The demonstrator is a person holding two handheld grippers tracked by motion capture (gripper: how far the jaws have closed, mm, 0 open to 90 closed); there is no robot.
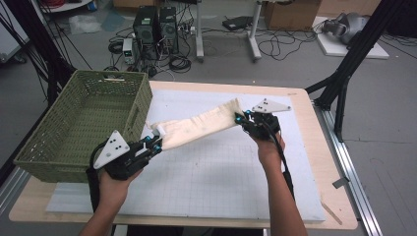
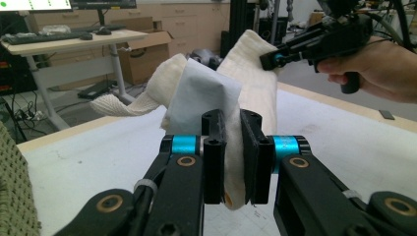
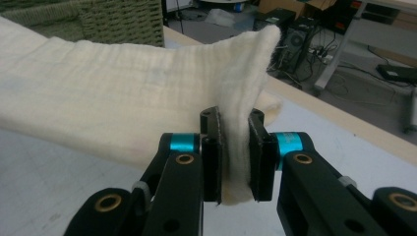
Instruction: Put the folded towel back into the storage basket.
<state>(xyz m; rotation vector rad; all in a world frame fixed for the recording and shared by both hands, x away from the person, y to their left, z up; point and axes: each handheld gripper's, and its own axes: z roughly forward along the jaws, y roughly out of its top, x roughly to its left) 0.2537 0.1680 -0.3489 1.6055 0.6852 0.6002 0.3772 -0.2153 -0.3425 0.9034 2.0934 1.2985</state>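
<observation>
A cream-coloured cloth (image 1: 196,127) is held stretched between the two grippers, raised above the white gridded mat (image 1: 216,172) that covers the bench (image 1: 324,147). In the high view, the cloth is seen as a long band running from lower left to upper right, sagging slightly along its lower edge.

The left gripper (image 1: 150,145) is positioned near the corner of the green woven basket (image 1: 78,123), which is placed on the left part of the bench. In the left gripper view, the fingers (image 2: 215,147) of the left gripper (image 2: 235,157) are closed almost fully, with only the thickness of the fabric left between them. A folded end of the cloth (image 2: 206,93) is clamped there, and a white tag or label is seen on the fabric just above the fingers. The rest of the cloth rises beyond the fingers toward the other gripper.

The right gripper (image 1: 242,118) is held over the far right part of the mat, well apart from the basket. In the right gripper view, the fingers (image 3: 260,157) of the right gripper (image 3: 236,162) are likewise closed to a narrow gap, and the opposite end of the cloth (image 3: 123,98) is pinched between them. The clamped edge stands upright between the fingers, and the fabric extends away to the left of that view.

Each gripper is carried in one hand, with the forearms entering from the near edge of the bench.
</observation>
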